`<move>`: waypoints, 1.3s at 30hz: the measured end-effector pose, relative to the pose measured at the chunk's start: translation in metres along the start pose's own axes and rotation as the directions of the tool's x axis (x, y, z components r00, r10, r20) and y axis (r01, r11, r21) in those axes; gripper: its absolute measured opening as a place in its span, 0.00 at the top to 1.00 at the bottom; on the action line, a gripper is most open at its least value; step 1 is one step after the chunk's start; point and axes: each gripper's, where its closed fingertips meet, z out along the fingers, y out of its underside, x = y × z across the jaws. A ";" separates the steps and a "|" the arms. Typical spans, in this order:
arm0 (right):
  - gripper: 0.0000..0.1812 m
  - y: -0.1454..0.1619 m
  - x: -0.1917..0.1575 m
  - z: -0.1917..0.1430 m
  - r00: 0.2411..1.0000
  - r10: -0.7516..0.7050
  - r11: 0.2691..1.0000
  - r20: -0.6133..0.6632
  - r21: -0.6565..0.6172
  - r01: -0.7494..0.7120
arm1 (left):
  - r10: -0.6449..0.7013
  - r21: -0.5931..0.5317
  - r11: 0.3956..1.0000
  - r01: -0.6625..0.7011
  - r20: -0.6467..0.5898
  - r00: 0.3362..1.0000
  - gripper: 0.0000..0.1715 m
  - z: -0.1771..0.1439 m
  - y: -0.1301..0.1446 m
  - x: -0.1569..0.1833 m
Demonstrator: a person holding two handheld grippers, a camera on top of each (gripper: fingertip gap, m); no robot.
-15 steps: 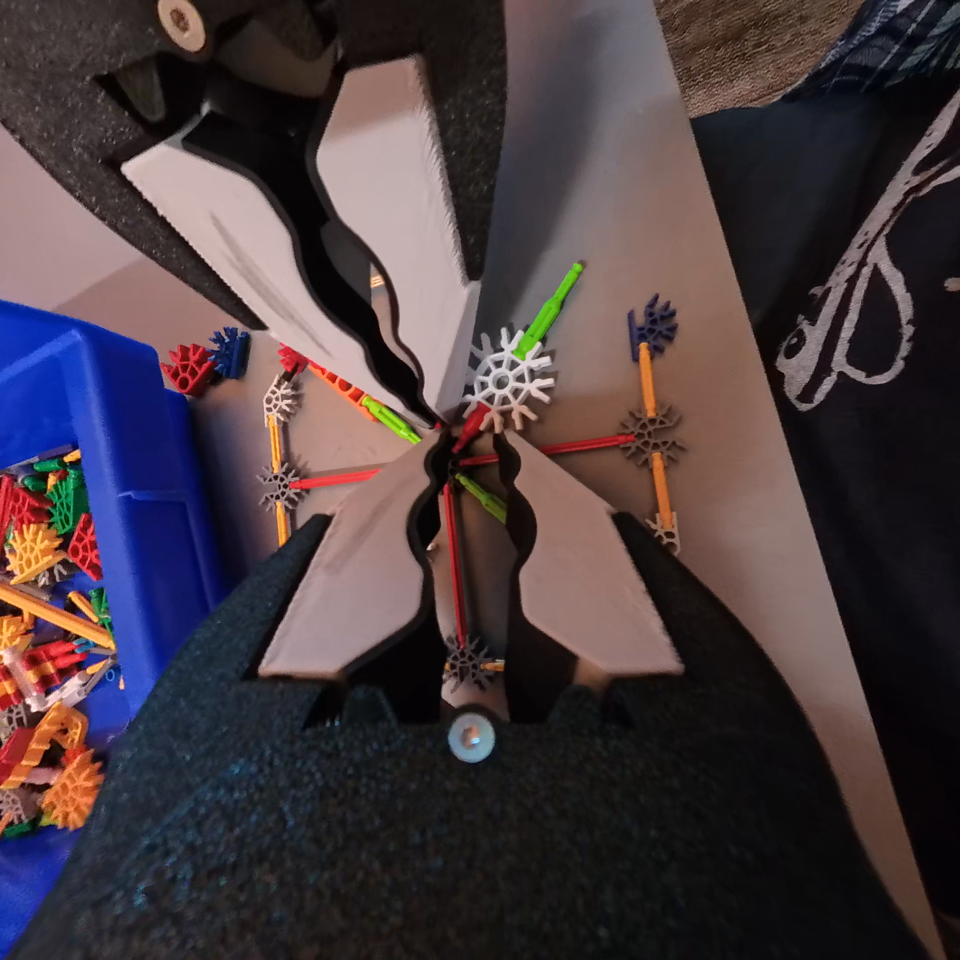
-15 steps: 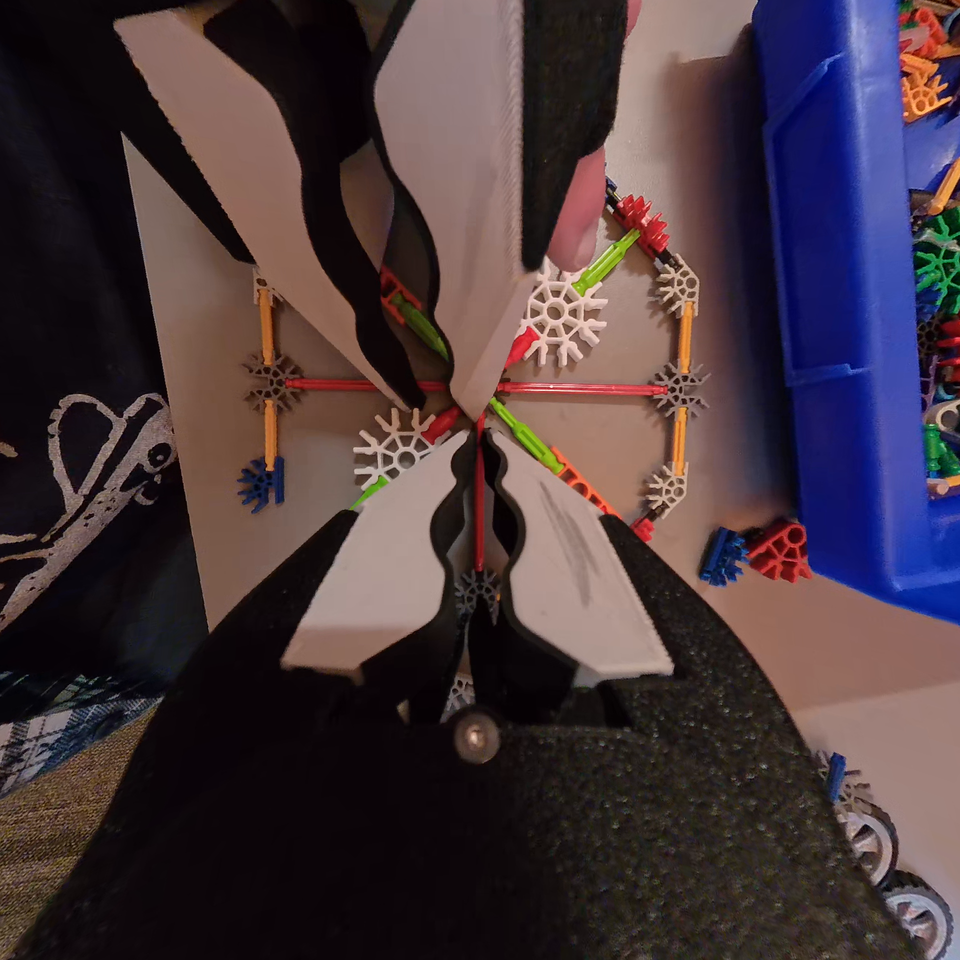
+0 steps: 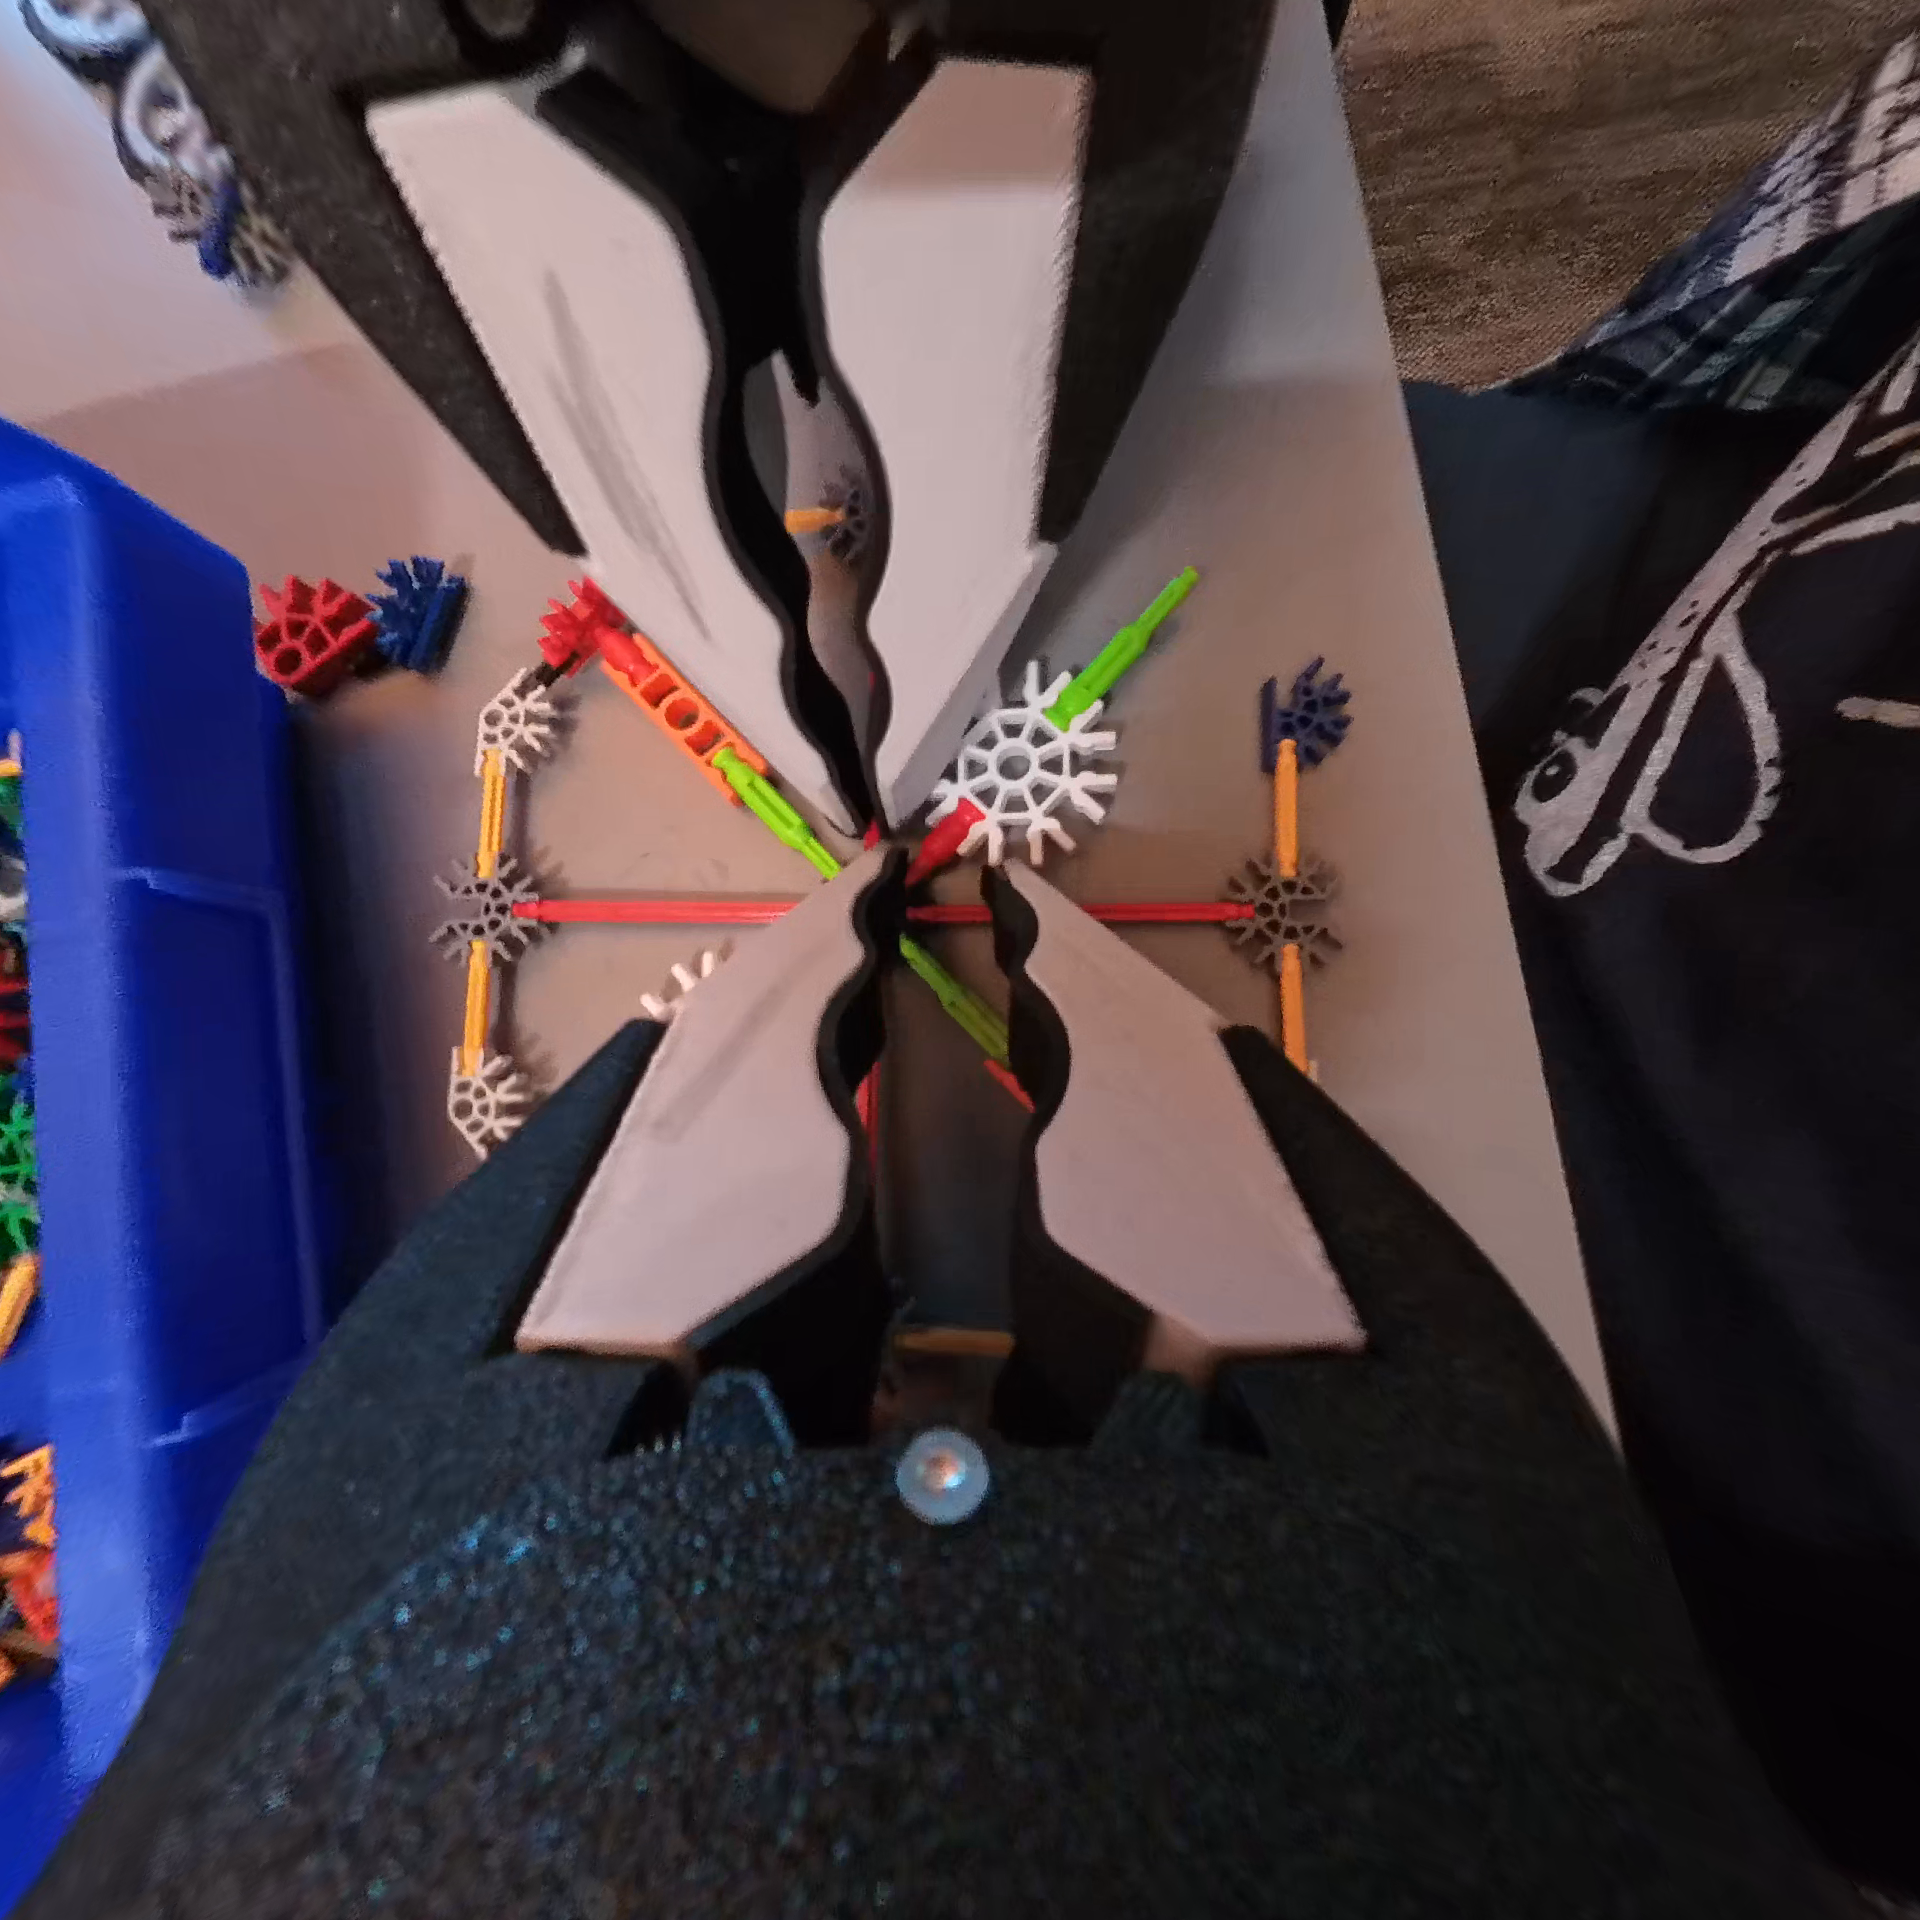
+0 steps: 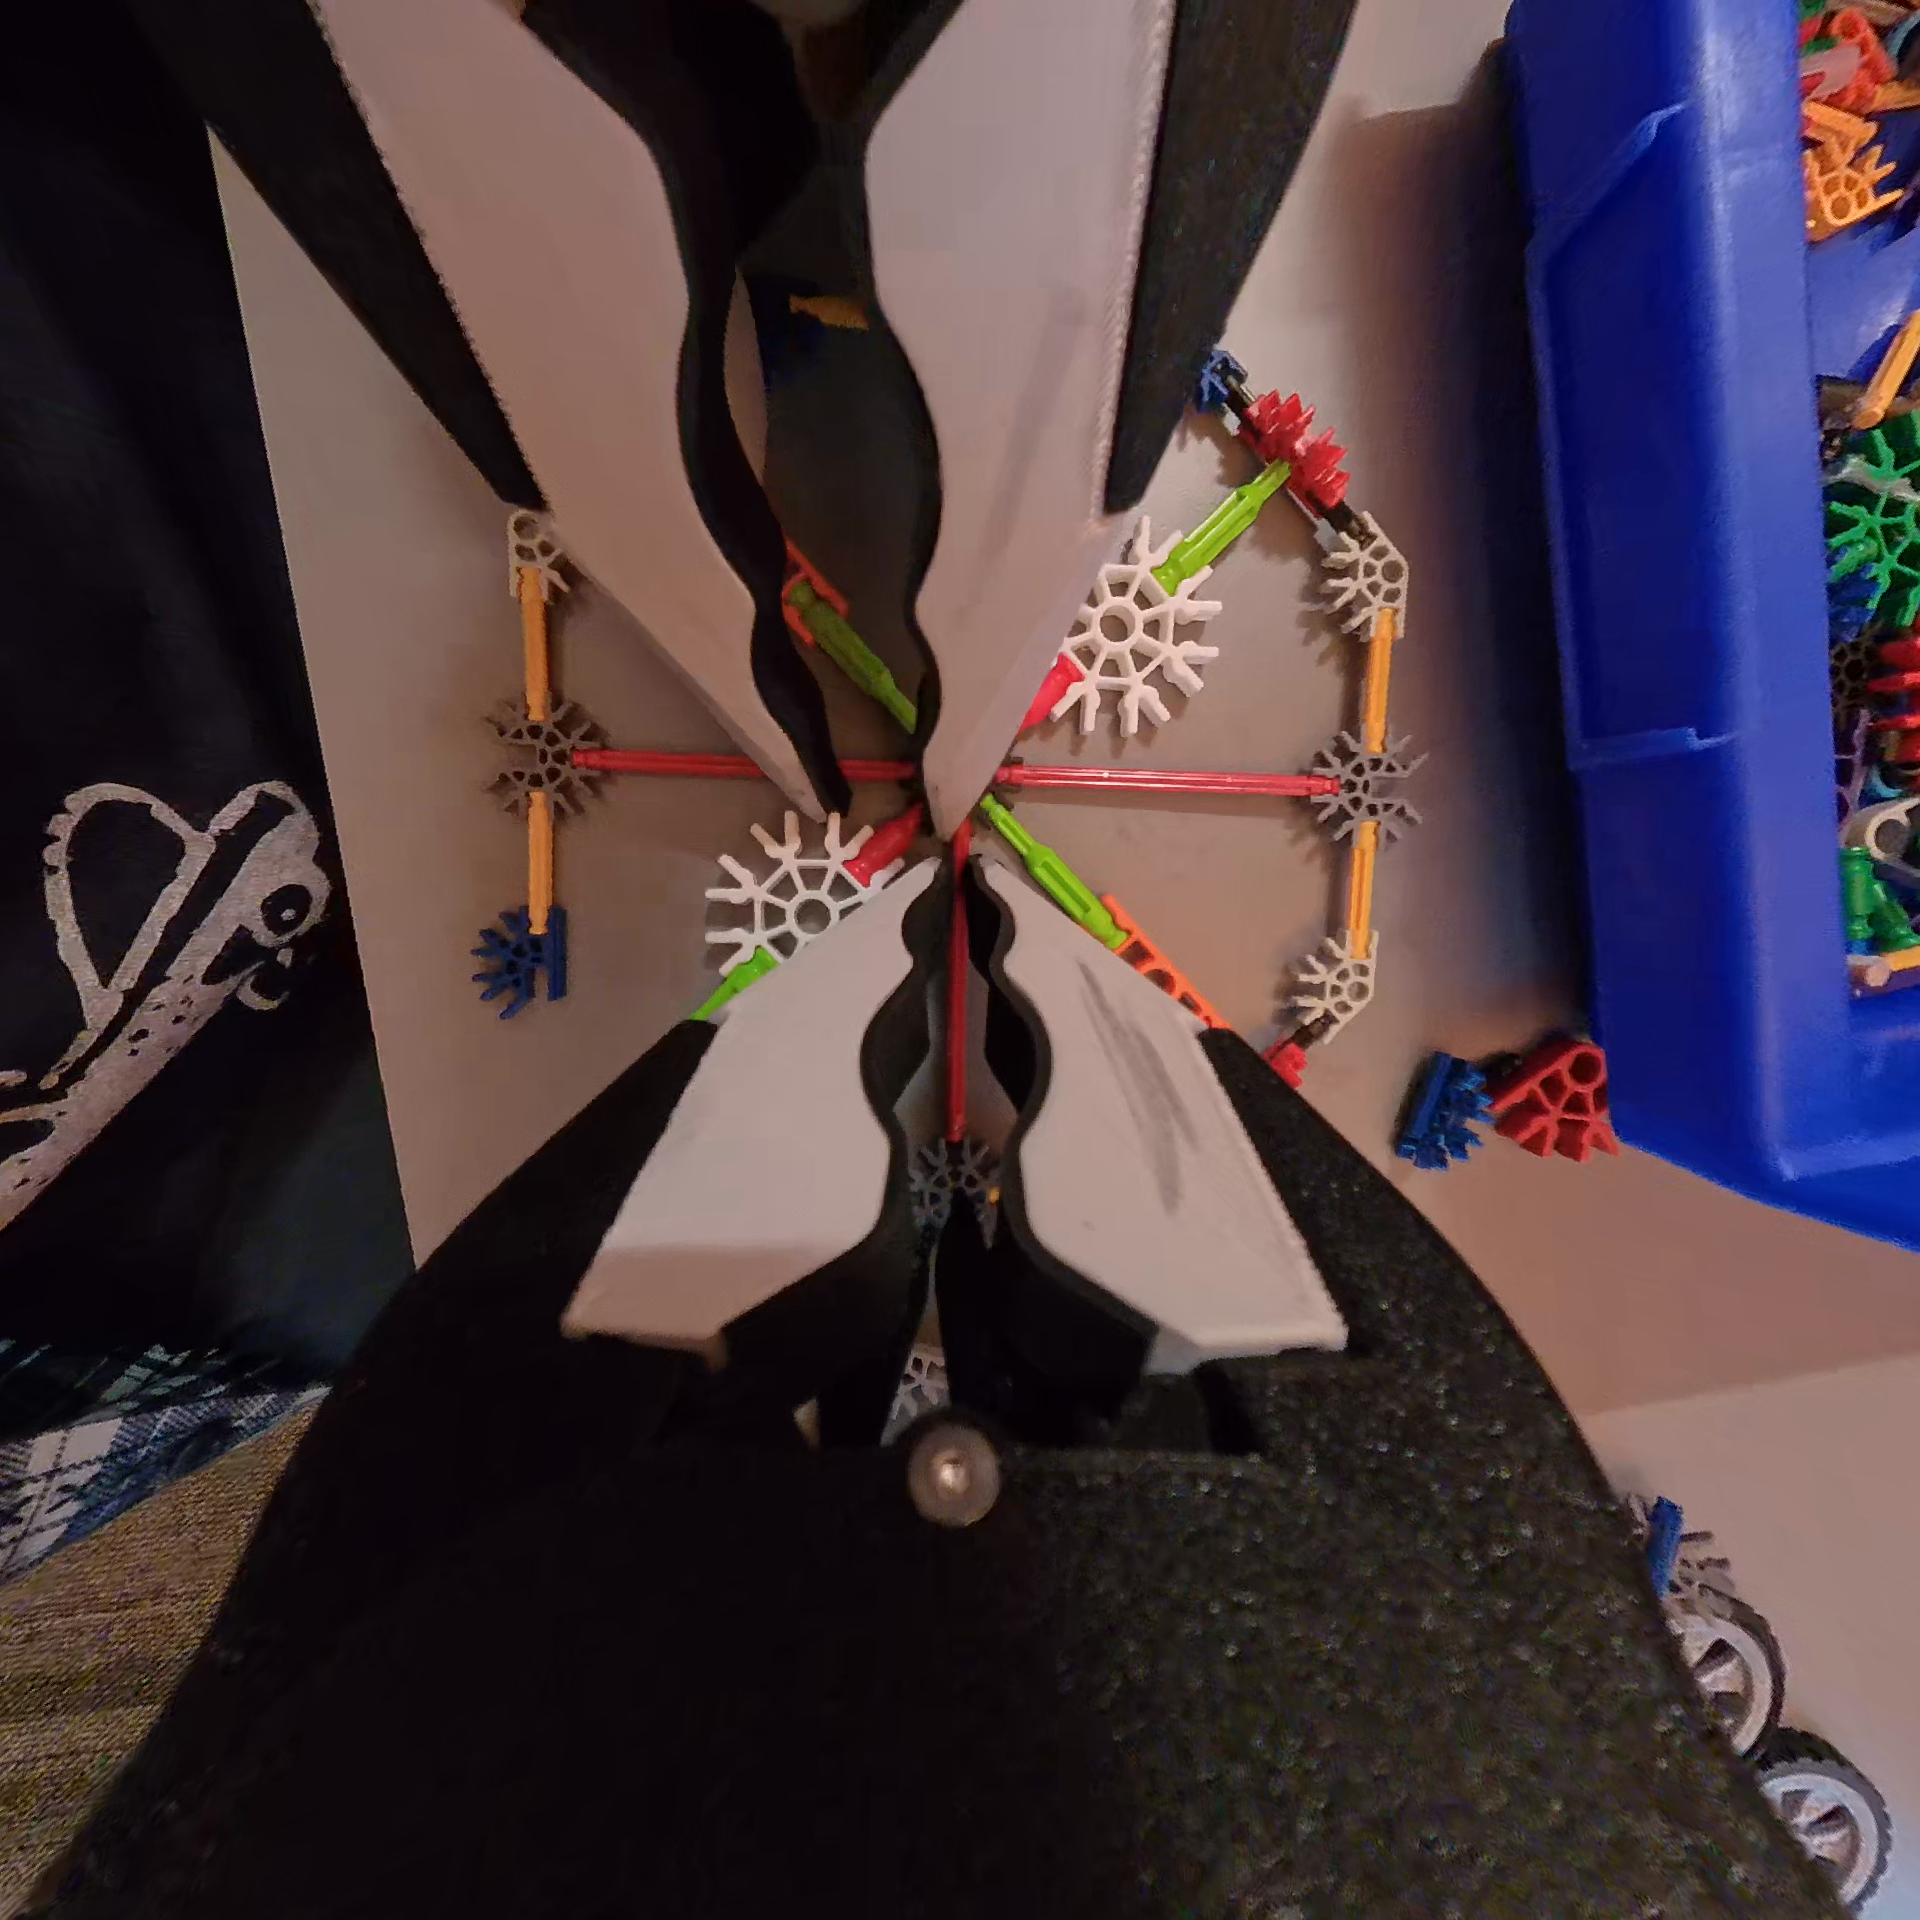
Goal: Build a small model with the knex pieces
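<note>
the rod frame (image 3: 499,904) is laid flat on the bench (image 3: 1299,520), hemmed by a blue bin (image 3: 156,935) on one side and the bench edge on the other; both grippers are met tip to tip over its hub; the left gripper (image 3: 935,883) has jaws slightly apart; the right gripper (image 4: 956,868) has jaws nearly together astride a red rod (image 4: 956,997); toy wheels (image 4: 1766,1714) are sharp only in the right view.

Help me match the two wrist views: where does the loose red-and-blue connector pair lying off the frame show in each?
Left wrist view: the red-and-blue connector pair lies upper left, beside the blue bin's corner.
Right wrist view: the pair lies lower right, again beside the bin's corner.
Shared landmark: the blue bin, at the left edge in the left view and the right edge in the right view.
</note>
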 end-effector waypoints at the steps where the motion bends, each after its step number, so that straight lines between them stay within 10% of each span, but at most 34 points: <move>1: 0.99 0.000 0.000 0.000 1.000 0.002 1.000 0.000 -0.002 -0.002 | -0.018 -0.001 1.000 0.018 -0.010 1.000 0.90 0.000 0.000 0.000; 39: 0.99 0.000 -0.001 -0.001 0.999 0.033 0.999 0.008 0.036 -0.033 | -0.104 0.128 0.985 0.114 -0.078 0.991 0.81 -0.005 -0.013 0.004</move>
